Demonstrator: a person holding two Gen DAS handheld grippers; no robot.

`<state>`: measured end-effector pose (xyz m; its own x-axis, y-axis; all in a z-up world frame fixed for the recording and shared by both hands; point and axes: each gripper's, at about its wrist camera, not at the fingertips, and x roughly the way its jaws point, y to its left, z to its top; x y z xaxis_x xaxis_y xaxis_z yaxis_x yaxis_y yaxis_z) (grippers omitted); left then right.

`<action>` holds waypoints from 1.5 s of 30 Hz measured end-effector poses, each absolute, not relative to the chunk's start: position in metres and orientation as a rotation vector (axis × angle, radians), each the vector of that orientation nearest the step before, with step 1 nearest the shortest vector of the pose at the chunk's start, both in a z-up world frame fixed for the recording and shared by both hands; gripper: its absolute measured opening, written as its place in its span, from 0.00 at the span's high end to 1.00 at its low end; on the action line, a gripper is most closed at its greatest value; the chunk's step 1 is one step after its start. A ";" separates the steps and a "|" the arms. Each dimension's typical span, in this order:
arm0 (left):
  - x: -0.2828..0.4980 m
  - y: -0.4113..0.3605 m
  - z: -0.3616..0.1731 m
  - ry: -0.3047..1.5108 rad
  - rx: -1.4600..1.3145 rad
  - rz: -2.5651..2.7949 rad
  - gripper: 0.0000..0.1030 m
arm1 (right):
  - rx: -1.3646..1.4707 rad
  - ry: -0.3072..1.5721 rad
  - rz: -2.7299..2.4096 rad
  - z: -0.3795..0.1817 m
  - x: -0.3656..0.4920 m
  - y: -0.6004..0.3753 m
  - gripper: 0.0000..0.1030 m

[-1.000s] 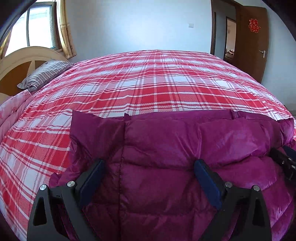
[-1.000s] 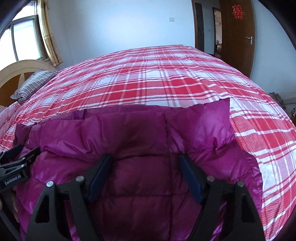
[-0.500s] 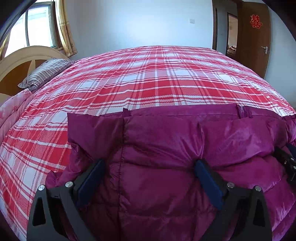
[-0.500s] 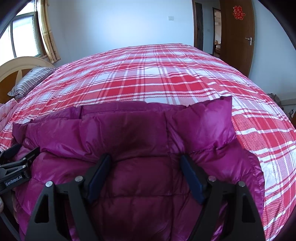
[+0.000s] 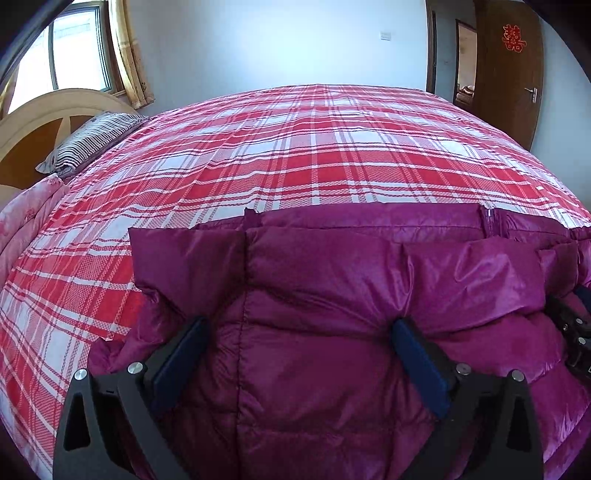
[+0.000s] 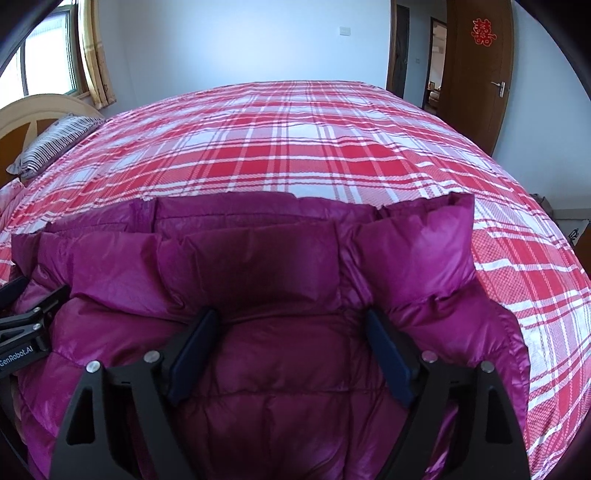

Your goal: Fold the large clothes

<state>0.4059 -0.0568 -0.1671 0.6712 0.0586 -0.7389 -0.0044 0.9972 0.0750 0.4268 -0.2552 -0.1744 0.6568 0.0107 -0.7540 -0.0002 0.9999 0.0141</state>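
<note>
- While the red-and-white plaid bedspread (image 5: 295,155) fills most of both wrist views, wide bare plaid lies open beyond the jacket toward the white far wall; compared with a second ago, more of that plaid shows above the jacket's far edge in the right wrist view.
- Lying on the near part of the bed, the magenta puffer jacket (image 6: 266,280) is folded on itself, its far edge running straight across the plaid; its right edge stops short of the bed's right side, leaving a strip of plaid there, and its left corner ends with plaid beside it in the left wrist view. Since the earlier frame a zipper line has come into sight near the far right of that edge.
- On the brown door (image 6: 476,66) at the back right hangs a red paper-cut character decoration (image 6: 483,32).
- A striped pillow (image 5: 92,142) rests at the far left by the curved headboard.
- Over the jacket's left half, the left gripper (image 5: 299,332) has its jaws spread wide, with padded fabric bulging between the blue pads; whether they press on it cannot be told.
- Over the right half, the right gripper (image 6: 291,328) has its jaws opening, jacket fabric between them and no clear pinch.
- White lettering reading "GenRobot.AI" shows on the left gripper's body at the left edge of the right wrist view.
</note>
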 end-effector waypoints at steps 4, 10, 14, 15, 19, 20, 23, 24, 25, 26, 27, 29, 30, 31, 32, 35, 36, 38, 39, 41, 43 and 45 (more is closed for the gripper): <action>0.407 -0.058 -0.168 0.842 0.077 0.039 0.01 | 0.005 0.862 0.002 -0.176 0.429 -0.254 0.17; 0.410 -0.060 -0.171 0.856 0.090 0.045 0.01 | -0.019 0.873 -0.011 -0.178 0.431 -0.251 0.16; 0.410 -0.060 -0.172 0.851 0.088 0.048 0.01 | -0.033 0.877 -0.020 -0.178 0.432 -0.249 0.16; 0.410 -0.060 -0.172 0.849 0.092 0.050 0.01 | -0.033 0.878 -0.020 -0.178 0.432 -0.249 0.16; 0.410 -0.061 -0.173 0.841 0.096 0.055 0.01 | -0.001 0.858 -0.037 -0.166 0.422 -0.250 0.21; 0.410 -0.060 -0.173 0.841 0.092 0.053 0.01 | 0.048 0.836 -0.039 -0.159 0.414 -0.252 0.21; 0.410 -0.060 -0.172 0.841 0.090 0.052 0.01 | 0.142 0.733 0.068 -0.139 0.388 -0.240 0.21; 0.410 -0.060 -0.172 0.841 0.087 0.050 0.01 | 0.126 0.722 0.082 -0.138 0.384 -0.234 0.21; 0.410 -0.059 -0.172 0.840 0.083 0.049 0.01 | 0.104 0.716 0.092 -0.138 0.380 -0.226 0.21; 0.409 -0.058 -0.171 0.840 0.078 0.047 0.01 | 0.091 0.721 0.110 -0.143 0.379 -0.219 0.21; 0.408 -0.058 -0.170 0.841 0.074 0.046 0.01 | 0.084 0.733 0.121 -0.148 0.380 -0.215 0.21; 0.402 -0.053 -0.164 0.831 0.056 0.044 0.01 | 0.059 0.765 0.115 -0.164 0.386 -0.211 0.20; 0.398 -0.050 -0.160 0.829 0.044 0.046 0.01 | 0.081 0.766 0.123 -0.169 0.388 -0.215 0.19; 0.391 -0.047 -0.155 0.821 0.029 0.043 0.01 | 0.102 0.768 0.132 -0.172 0.389 -0.218 0.19; 0.383 -0.042 -0.148 0.804 0.010 0.033 0.01 | 0.120 0.773 0.131 -0.174 0.391 -0.222 0.19; 0.357 -0.029 -0.131 0.718 0.003 0.034 0.01 | 0.095 0.780 0.116 -0.177 0.393 -0.219 0.18; 0.349 -0.025 -0.129 0.683 0.026 0.066 0.01 | 0.084 0.785 0.110 -0.178 0.394 -0.217 0.18; 0.347 -0.021 -0.139 0.690 0.071 0.110 0.01 | 0.074 0.791 0.108 -0.179 0.395 -0.214 0.17; 0.353 -0.019 -0.148 0.726 0.079 0.111 0.01 | 0.071 0.796 0.108 -0.178 0.396 -0.214 0.17; 0.360 -0.013 -0.160 0.765 0.041 0.111 0.01 | 0.081 0.802 0.142 -0.171 0.394 -0.216 0.16; 0.359 -0.014 -0.160 0.755 0.040 0.124 0.01 | 0.148 0.757 0.198 -0.157 0.390 -0.230 0.19; 0.360 -0.022 -0.162 0.754 0.088 0.134 0.01 | 0.228 0.666 0.167 -0.136 0.387 -0.255 0.18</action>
